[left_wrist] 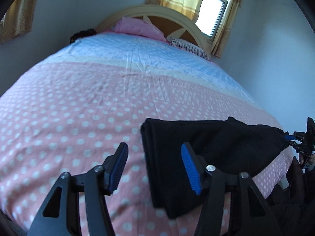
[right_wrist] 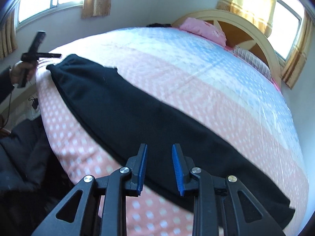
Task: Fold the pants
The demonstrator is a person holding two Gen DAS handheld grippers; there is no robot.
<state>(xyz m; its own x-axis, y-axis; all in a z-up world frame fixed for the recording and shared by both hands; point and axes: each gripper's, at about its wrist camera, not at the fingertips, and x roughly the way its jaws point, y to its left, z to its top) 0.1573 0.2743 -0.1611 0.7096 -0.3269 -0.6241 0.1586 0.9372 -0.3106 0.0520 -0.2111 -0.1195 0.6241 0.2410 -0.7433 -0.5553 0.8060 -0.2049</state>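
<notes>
Two grippers are hovering over the bed, each held by a person standing at its near edge. Black pants are lying stretched in a long strip across the pink dotted bedspread, close to that edge, running from the left gripper's side to the right one's. The left gripper is hanging with its fingers spread wide, nothing between them, one blue pad over the end of the pants and the other over bare bedspread. The right gripper is sitting above the middle of the strip with its fingers apart, a narrower gap, empty. In the left wrist view the right gripper is showing at the far corner of the cloth; it may be touching the fabric there, though the blur is making that hard to judge. Pink pillows are resting against the headboard.
</notes>
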